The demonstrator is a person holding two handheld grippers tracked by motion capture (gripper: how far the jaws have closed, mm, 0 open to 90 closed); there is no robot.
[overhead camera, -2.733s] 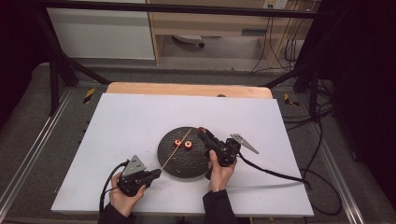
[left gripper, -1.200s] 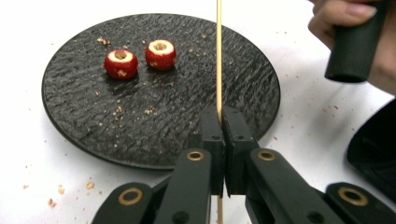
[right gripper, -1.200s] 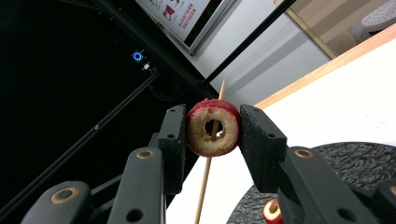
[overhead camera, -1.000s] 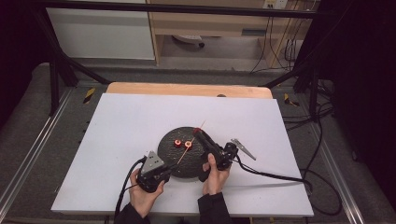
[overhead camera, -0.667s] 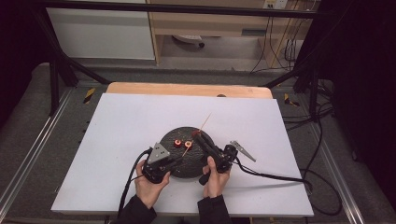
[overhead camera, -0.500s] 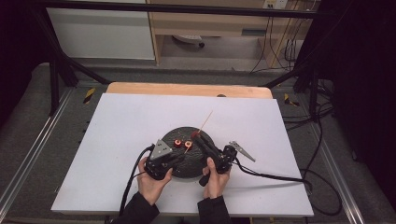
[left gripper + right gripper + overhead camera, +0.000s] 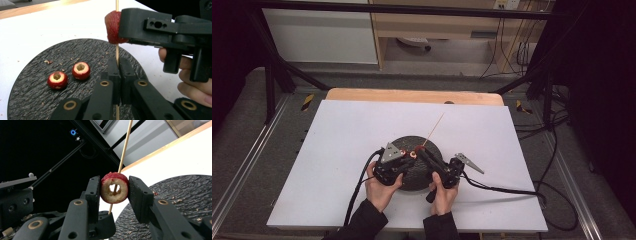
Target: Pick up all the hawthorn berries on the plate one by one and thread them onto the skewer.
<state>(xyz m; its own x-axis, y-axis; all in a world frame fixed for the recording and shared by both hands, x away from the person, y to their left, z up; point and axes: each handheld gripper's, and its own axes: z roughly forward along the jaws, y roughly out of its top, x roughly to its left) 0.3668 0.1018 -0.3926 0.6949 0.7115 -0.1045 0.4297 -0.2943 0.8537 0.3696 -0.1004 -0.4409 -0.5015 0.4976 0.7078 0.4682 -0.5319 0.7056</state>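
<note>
I have the fruit threaded on the skewer above the plate.

My right gripper [image 7: 114, 188] clamps a cored red fruit piece [image 7: 114, 187], and my left gripper [image 7: 117, 75] is clenched on the wooden skewer [image 7: 116, 51], which passes through the fruit's hollow centre. Below sits the round black plate [image 7: 30, 100], with 2 more cored pieces [image 7: 80, 70] on it, on the white table [image 7: 337, 130].
</note>
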